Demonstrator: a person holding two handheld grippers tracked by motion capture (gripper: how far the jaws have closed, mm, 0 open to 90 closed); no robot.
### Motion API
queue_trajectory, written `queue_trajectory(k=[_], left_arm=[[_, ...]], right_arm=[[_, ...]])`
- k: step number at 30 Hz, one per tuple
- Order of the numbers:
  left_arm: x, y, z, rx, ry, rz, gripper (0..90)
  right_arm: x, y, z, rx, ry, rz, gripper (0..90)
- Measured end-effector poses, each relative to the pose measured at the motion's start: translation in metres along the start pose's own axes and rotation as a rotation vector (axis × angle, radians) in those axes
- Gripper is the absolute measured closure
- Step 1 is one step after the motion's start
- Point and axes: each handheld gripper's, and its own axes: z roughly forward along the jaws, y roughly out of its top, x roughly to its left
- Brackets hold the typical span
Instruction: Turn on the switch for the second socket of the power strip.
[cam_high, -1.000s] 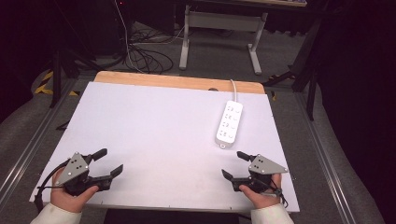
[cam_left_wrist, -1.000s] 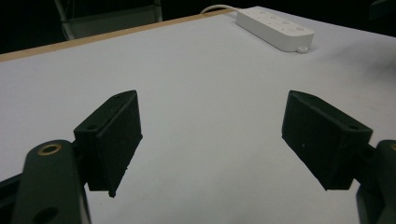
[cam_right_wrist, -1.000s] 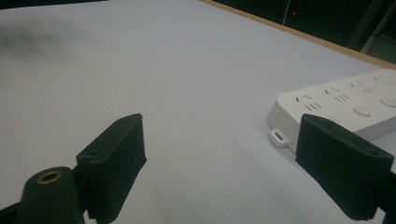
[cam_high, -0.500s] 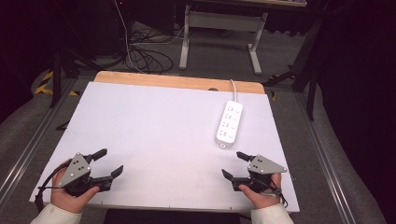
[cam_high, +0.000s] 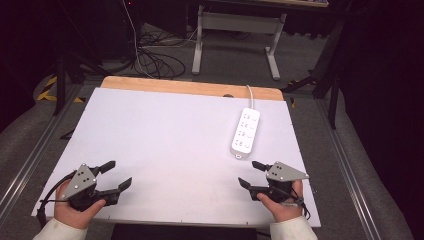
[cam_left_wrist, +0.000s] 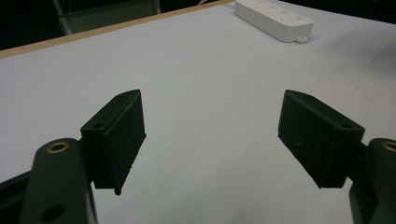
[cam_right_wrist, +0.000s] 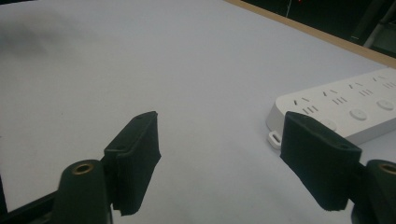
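White tabletop (cam_high: 165, 135), power strip (cam_high: 245, 131) unmoved, left gripper (cam_high: 113, 174) fingers wide, right gripper (cam_high: 251, 173) fingers just narrowing – empty.

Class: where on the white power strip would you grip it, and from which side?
Grip the power strip across its narrow width at the near end, probably coming from the right claw's side. It lies flat, long axis running away, cord leaving the far end.

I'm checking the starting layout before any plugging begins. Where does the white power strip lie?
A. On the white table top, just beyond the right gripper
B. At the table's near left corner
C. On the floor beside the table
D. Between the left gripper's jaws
A: the power strip lies flat on the table, just beyond the right gripper, untouched.
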Motion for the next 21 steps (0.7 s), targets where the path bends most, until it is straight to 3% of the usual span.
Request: queue_trajectory(k=[10,21], left_arm=[[0.000,0.000,0.000,0.007,0.002,0.003,23.3],[0.000,0.000,0.000,0.005,-0.005,0.009,23.6]], right_arm=[[-0.011,0.020,-0.002,0.020,-0.005,0.021,31.0],[-0.021,0.043,-0.001,0.024,-0.013,0.000,31.0]])
